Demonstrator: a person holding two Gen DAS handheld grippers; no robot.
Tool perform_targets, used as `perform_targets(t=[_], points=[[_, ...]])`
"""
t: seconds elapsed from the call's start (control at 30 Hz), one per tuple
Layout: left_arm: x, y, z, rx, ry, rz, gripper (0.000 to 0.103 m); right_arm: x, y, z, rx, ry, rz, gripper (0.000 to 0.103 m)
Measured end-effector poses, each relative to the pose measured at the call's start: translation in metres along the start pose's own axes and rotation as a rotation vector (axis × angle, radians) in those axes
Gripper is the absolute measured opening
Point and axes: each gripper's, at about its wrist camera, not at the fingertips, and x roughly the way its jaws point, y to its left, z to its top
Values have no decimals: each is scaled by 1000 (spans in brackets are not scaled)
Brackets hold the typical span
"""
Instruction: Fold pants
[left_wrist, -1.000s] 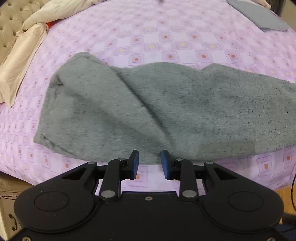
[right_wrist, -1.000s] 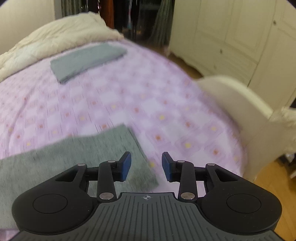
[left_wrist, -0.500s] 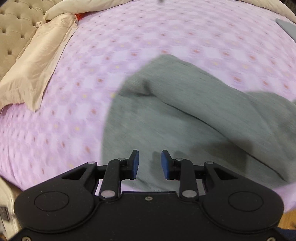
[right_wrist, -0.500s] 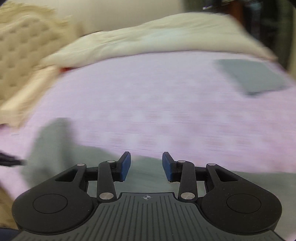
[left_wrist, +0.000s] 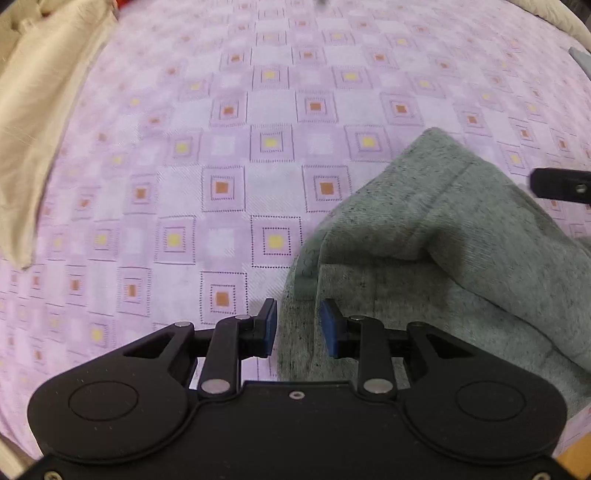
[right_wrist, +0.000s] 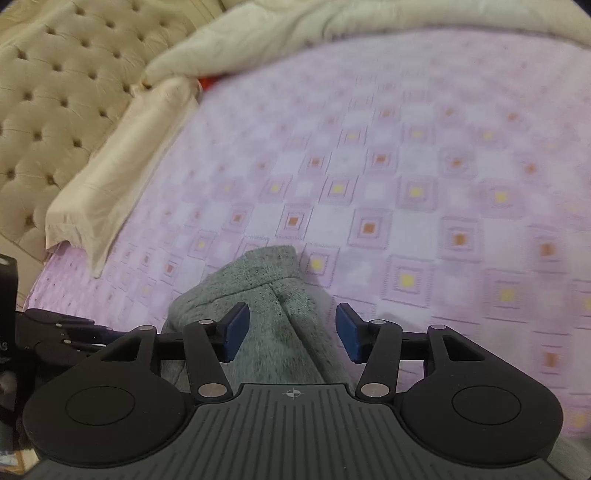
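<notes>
Grey pants (left_wrist: 436, 251) lie on the purple patterned bedspread (left_wrist: 229, 155). In the left wrist view their end fills the right half, with a fold across it. My left gripper (left_wrist: 298, 326) is open, its blue pads on either side of the near corner of the cloth. In the right wrist view the pants (right_wrist: 273, 302) end in a rounded corner just ahead. My right gripper (right_wrist: 291, 330) is open, its pads on either side of the far corner. A part of the right gripper (left_wrist: 561, 184) shows at the right edge of the left wrist view.
A beige pillow (left_wrist: 40, 110) lies at the left of the bed. A tufted beige headboard (right_wrist: 55, 96) and a cream duvet (right_wrist: 332, 33) stand beyond it. The left gripper's body (right_wrist: 55, 332) shows at the left edge of the right wrist view.
Both grippers have swung left along the pants to their left end and come down close to the cloth. The right gripper's jaws have opened wider.
</notes>
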Motion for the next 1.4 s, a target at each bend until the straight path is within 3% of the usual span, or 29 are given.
perform_targets(t=[0.13,0.23,0.3,0.33,0.37,0.47,0.53,0.63,0.73,0.8,0.93,1.03,1.1,1.13,1.17,1.27,1.4], points=[[17,7,1,0,26,-23,50,22,-1,1,34,78,48,50],[21,13,0,-8,31,-51,52,28,-1,6,78,81,71,50],[23,18,0,-18,34,-74,53,22,5,11,97,67,102,37],[25,20,-1,-21,35,-81,53,14,14,13,69,39,103,24],[26,22,-1,-23,35,-83,53,3,27,13,21,-1,111,19],[29,30,1,-29,38,-13,49,-36,63,6,-110,-76,169,12],[34,41,0,-61,46,-18,49,-61,91,-8,-203,-96,190,10],[34,55,0,-96,51,-33,49,-76,130,-41,-335,-73,208,10],[32,66,0,-110,47,-10,49,-61,160,-84,-462,26,198,9],[31,75,-1,-129,48,-4,48,-41,169,-108,-490,95,195,1],[21,87,-1,-169,34,-12,48,-20,184,-141,-537,163,168,1],[8,87,-3,-154,6,-25,46,-22,194,-147,-575,74,66,5],[1,78,1,-125,-5,-39,47,-27,201,-149,-661,-13,-42,16],[0,75,2,-113,-6,-47,49,-27,203,-151,-717,-24,-72,34],[0,71,0,-101,-1,-62,50,-25,205,-155,-771,-15,-91,43],[6,62,-3,-92,49,-101,54,-16,210,-166,-932,10,-119,43],[24,49,-16,-92,152,-131,50,6,219,-174,-1061,12,-161,44]])
